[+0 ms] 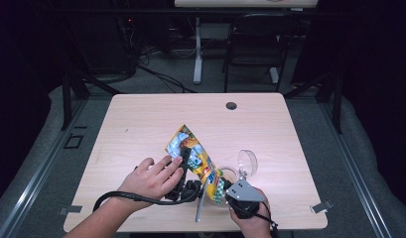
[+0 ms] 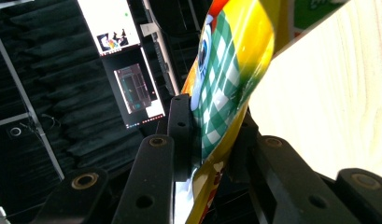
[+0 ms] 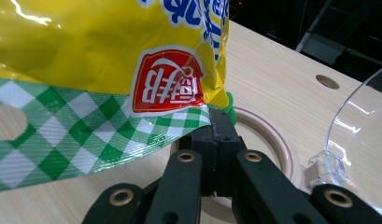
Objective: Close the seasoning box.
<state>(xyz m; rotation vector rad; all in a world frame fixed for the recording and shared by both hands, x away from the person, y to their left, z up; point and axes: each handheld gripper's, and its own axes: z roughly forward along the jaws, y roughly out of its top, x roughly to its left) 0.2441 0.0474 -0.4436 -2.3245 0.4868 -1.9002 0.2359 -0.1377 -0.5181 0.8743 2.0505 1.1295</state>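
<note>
Yellow snack bag (image 1: 195, 158) pinched at both ends, left gripper (image 2: 212, 135) mid-bag, right gripper (image 3: 219, 126) clamping the green-checked seal, likely tearing open.

Your counter (image 1: 141, 114) is evenly lit from above while the room around it sits dark. Glare streaks the glossy snack bag (image 3: 86, 42), and the high view looks soft.
</note>
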